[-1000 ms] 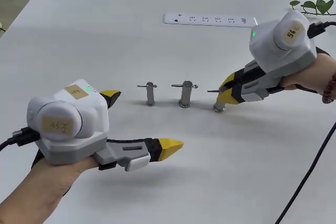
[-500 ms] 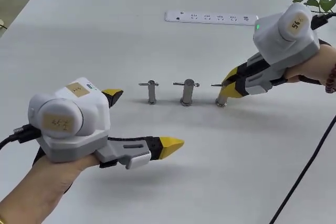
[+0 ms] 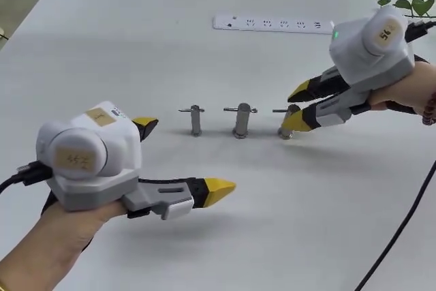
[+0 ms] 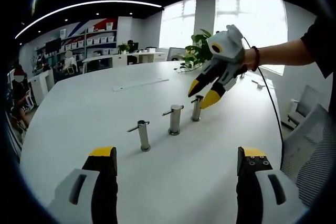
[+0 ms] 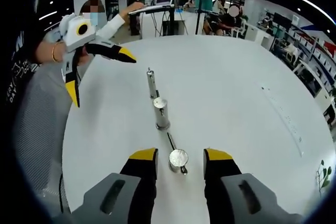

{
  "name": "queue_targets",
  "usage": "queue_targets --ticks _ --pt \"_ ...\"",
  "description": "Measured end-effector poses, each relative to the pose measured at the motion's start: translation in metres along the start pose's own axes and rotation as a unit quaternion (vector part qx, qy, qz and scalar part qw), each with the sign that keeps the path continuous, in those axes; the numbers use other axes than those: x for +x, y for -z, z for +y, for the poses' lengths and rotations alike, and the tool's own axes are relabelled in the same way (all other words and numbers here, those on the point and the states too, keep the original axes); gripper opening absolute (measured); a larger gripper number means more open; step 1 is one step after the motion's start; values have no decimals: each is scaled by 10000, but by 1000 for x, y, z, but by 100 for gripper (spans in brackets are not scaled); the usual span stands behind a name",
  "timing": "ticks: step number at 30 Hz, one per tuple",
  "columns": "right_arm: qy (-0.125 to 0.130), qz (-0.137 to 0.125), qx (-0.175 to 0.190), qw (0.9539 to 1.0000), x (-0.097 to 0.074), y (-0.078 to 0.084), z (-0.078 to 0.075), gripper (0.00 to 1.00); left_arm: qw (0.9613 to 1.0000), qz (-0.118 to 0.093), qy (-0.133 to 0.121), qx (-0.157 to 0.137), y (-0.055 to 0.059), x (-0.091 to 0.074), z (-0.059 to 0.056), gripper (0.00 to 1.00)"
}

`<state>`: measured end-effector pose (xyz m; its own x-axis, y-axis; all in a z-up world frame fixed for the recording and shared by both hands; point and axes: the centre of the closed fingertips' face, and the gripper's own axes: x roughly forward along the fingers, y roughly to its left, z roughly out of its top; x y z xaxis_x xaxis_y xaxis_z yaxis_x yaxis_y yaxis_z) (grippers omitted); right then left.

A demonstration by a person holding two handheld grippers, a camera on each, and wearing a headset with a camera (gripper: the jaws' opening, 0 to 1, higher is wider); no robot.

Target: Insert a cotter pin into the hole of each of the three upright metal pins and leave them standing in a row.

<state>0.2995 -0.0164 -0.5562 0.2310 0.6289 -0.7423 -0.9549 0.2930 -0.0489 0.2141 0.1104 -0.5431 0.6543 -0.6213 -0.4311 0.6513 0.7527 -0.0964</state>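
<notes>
1. The three short upright silver metal pins stand in a row on the white table (image 3: 204, 250): the left pin (image 4: 142, 136), the middle pin (image 4: 175, 120) and the right pin (image 4: 197, 109).
2. A thin grey cotter pin (image 3: 238, 109) goes crosswise through the top of each one.
3. The right gripper (image 3: 296, 107), grey-white with yellow-tipped black jaws, is at the right pin. Its jaws stand apart on both sides of the pin top and do not press on it, as the right gripper view shows.
4. The left gripper (image 3: 184, 156), of the same colours, hovers near the left pin but apart from it. Its jaws are spread wide and hold nothing.
5. Each gripper carries tan stickers with handwritten digits. On the right one a "5" is readable, but the rest is not sure.
6. Behind the row lies a long white power strip (image 3: 272, 24), and a green leafy plant (image 3: 409, 1) is at the far right corner.
7. A black cable (image 3: 402, 223) crosses the table at the right.
</notes>
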Motion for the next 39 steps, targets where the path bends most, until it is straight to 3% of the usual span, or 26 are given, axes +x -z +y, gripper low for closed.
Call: queue_targets --ticks 4,6,9,16,19,21,22,25,28,31,34,39 --pt "225 -310 631 9973 -8 -5 2 35 9999 7 -121 -24 -1 -2 5 90" --pt "317 -405 725 9960 -10 -4 2 38 9999 3 -161 -43 -2 -3 7 87" --pt "496 -547 884 9933 -18 -6 15 41 9996 -8 -265 -36 -5 -5 11 84" --pt "1018 -854 1376 9815 -23 -13 22 48 9991 33 -409 61 -12 -2 17 79" --pt "1020 -872 1499 9796 -20 -15 33 51 9987 67 -495 73 -13 0 19 76" --pt "1047 -963 1668 9757 -18 -16 38 52 9984 72 -555 29 -13 1 20 75" --pt "1123 -1069 1826 9709 -18 -18 40 53 9981 63 -607 -41 -14 1 21 75" --pt "1319 -1091 1900 9667 -19 -16 42 54 9974 97 -710 -113 -13 1 22 71" --pt "1358 -1402 2345 9523 -20 -23 40 55 9965 51 -793 -271 -15 1 24 70" --pt "1499 -1353 2257 9530 -23 -22 42 57 9954 -63 -846 -456 -19 1 26 69" --pt "1656 -1361 2296 9494 -25 -23 43 58 9942 -111 -915 -562 -21 1 29 68" --pt "1842 -1248 2372 9456 -22 -15 46 59 9934 -28 -972 -605 -20 2 31 68"
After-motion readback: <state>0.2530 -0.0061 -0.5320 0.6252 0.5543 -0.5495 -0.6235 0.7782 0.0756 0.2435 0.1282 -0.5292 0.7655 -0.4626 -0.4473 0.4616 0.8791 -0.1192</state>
